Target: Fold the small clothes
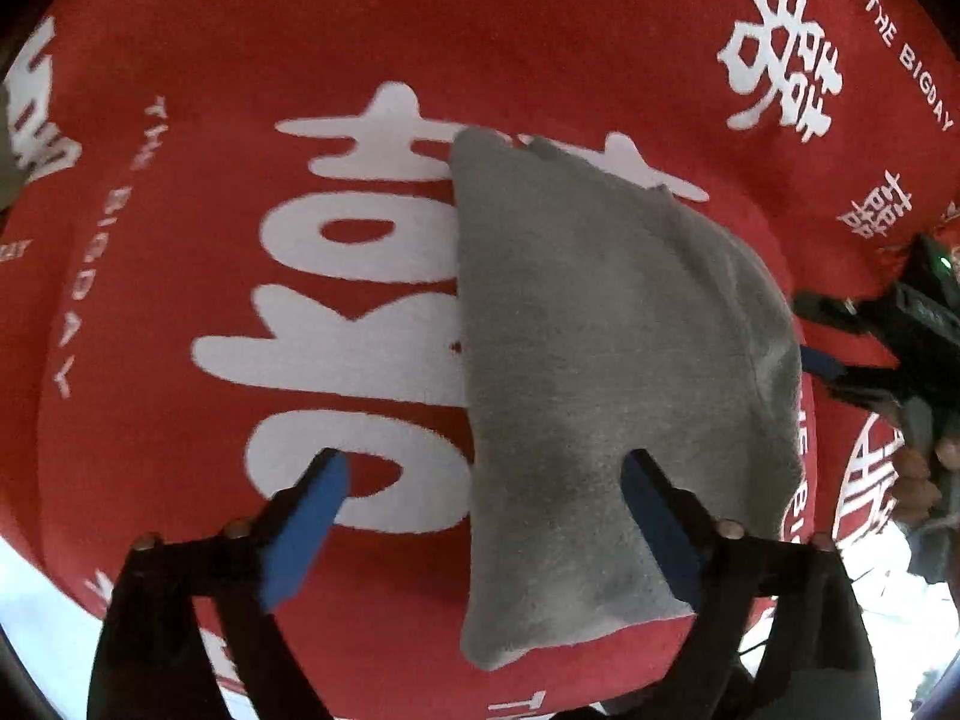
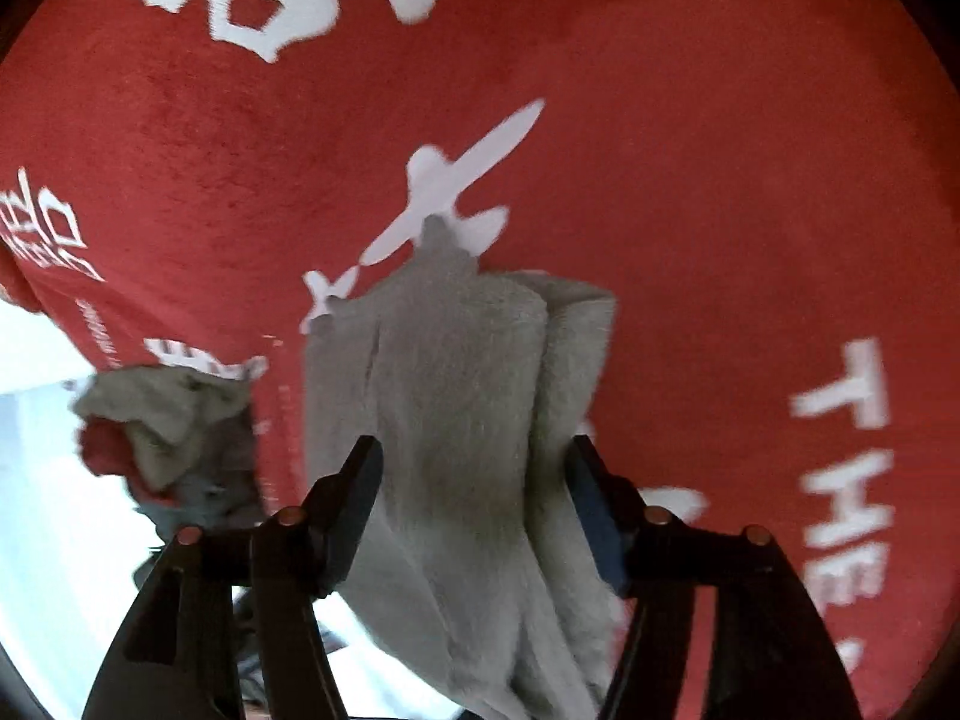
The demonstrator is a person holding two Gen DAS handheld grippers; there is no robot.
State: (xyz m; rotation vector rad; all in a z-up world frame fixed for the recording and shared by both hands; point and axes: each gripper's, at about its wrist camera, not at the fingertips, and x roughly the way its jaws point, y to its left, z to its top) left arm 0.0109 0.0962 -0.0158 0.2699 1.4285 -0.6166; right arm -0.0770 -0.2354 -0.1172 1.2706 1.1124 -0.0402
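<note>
A small grey garment point(image 1: 606, 372) lies folded on a red cloth with white lettering point(image 1: 240, 90). My left gripper point(image 1: 486, 474) is open just above it, its right finger over the grey fabric and its left finger over the red cloth. My right gripper point(image 1: 840, 330) shows at the right edge of the left wrist view, at the garment's far side. In the right wrist view the grey garment point(image 2: 462, 420) lies between the open fingers of my right gripper point(image 2: 474, 450), with folded layers showing on its right side.
A crumpled pile of other small clothes point(image 2: 168, 438), grey, red and blue, lies at the left edge of the red cloth point(image 2: 720, 150). A pale surface point(image 2: 48, 510) shows beyond the cloth's edge.
</note>
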